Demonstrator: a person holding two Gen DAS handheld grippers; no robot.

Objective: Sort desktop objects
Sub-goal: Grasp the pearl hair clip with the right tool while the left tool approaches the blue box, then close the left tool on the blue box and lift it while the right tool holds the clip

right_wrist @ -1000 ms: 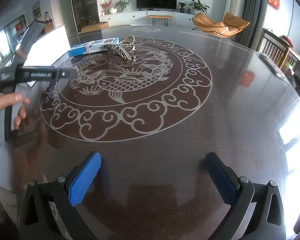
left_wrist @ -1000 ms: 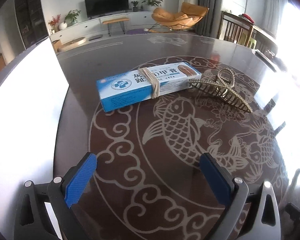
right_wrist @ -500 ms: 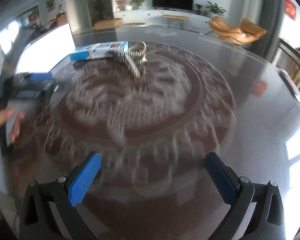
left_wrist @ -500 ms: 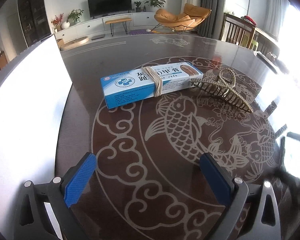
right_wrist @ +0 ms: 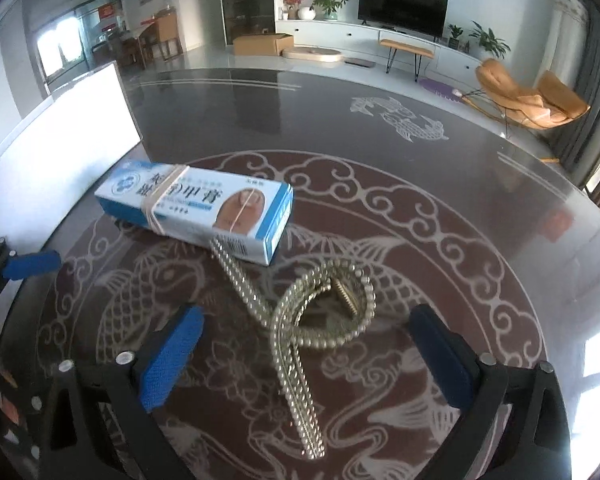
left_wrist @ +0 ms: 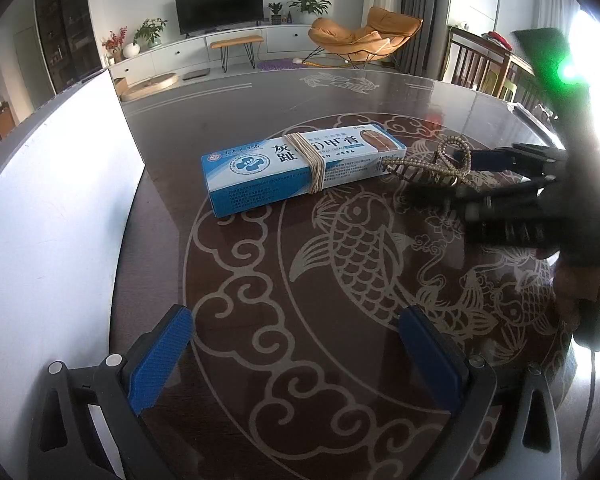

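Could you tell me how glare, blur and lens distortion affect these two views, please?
Left wrist view: window glare blows out the right edge, leaving the right gripper a dark, soft silhouette; the blue box stays sharp. Right wrist view: sharp, the hair claw crisp; fisheye bends the table rim.

In the left wrist view, the right gripper [left_wrist: 466, 174] at the right edge is dark and blurred, hiding the hair claw's [left_wrist: 432, 166] far end; box [left_wrist: 300, 168] small print is unreadable.

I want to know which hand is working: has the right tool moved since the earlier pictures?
Yes. The right tool has come up to the box, its closing jaws now either side of the hair claw, not touching it.
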